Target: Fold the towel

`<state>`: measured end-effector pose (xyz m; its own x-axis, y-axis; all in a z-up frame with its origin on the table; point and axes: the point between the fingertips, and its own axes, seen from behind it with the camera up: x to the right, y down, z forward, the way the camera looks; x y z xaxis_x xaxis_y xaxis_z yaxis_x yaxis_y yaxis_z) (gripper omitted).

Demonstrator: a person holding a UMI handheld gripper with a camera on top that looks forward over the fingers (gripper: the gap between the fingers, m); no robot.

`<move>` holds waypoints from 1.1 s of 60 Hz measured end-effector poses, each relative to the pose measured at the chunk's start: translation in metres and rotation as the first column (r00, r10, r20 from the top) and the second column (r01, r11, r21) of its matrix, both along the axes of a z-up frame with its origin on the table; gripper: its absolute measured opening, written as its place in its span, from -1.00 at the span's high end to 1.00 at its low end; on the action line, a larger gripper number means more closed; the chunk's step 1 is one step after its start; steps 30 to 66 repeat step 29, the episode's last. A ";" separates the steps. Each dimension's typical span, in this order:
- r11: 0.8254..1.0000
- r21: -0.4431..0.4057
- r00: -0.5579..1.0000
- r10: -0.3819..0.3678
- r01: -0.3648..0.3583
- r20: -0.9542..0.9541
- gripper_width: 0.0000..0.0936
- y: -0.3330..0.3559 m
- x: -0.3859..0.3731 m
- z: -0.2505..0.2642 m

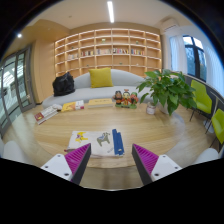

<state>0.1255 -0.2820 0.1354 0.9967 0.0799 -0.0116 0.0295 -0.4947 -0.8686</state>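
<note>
Gripper view looks out over a round wooden bench (40, 140), and at the bottom we see our tongs (108, 160) with their two fingers standing apart, a wide gap between them and nothing held. The magenta pads (77, 157) face inward on each finger.

Just ahead of the tongs, roughly in line with the gap between the fingers, lies the towel (92, 141). It rests flat on the bench, pale with some printed colour on it, and looks to be partly folded already, though we cannot make out its layers well at this scale. A blue object (118, 143) lies on or against its right side, long and narrow; we cannot tell what it is. The towel is close to the fingertips but not touching them, so far as we can see.

Beyond the towel, toward the far side of the bench, stand a green leafy plant (165, 90) in a pot, a few small jars or figures (124, 98) beside it, and some books or papers (72, 105) spread to the left. Farther back we see a light sofa (95, 90) with a yellow cushion (100, 77) and a dark bag (64, 84), and behind it a wall of wooden shelves (105, 48). Yellow-green chairs (203, 98) stand at the right.
</note>
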 end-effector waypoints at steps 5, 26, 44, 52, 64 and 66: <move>1.000 0.020 1.000 0.008 -0.008 0.010 -0.81 -0.015 -0.001 0.011; 0.998 0.052 0.998 0.038 -0.041 0.053 -0.82 -0.040 -0.003 0.022; 0.998 0.044 0.998 0.046 -0.047 0.040 -0.82 -0.041 -0.006 0.022; 0.998 0.044 0.998 0.046 -0.047 0.040 -0.82 -0.041 -0.006 0.022; 0.998 0.044 0.998 0.046 -0.047 0.040 -0.82 -0.041 -0.006 0.022; 0.998 0.044 0.998 0.046 -0.047 0.040 -0.82 -0.041 -0.006 0.022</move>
